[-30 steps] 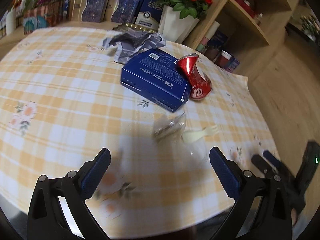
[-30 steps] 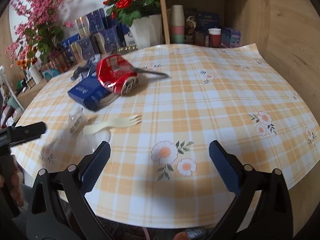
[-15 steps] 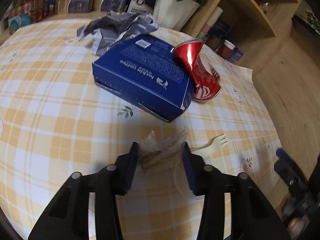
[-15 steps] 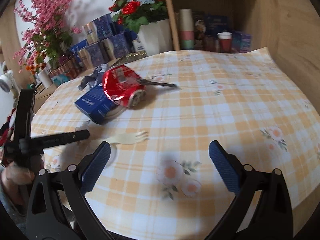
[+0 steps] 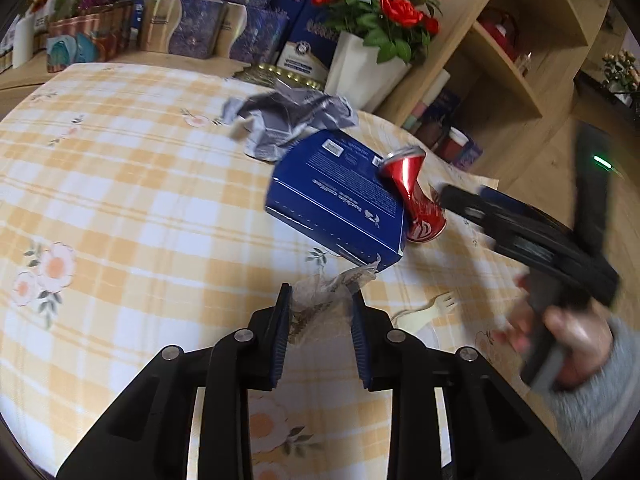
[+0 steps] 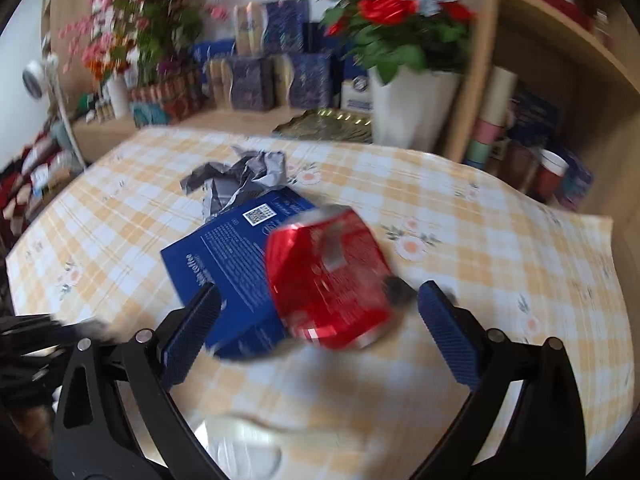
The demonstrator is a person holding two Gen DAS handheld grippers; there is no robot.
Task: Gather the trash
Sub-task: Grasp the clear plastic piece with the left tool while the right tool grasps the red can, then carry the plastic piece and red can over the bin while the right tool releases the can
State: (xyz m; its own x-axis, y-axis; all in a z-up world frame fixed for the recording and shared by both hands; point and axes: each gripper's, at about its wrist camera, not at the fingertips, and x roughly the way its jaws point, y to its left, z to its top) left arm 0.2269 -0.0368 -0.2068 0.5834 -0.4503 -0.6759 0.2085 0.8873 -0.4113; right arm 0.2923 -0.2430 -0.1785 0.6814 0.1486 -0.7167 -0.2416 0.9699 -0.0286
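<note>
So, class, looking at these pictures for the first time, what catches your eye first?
The crushed red can lies beside the blue box mid-table, framed by the open right tongs. Nearer, the left tongs have just been closing on a crumpled clear wrapper. Red roses stand behind.
</note>
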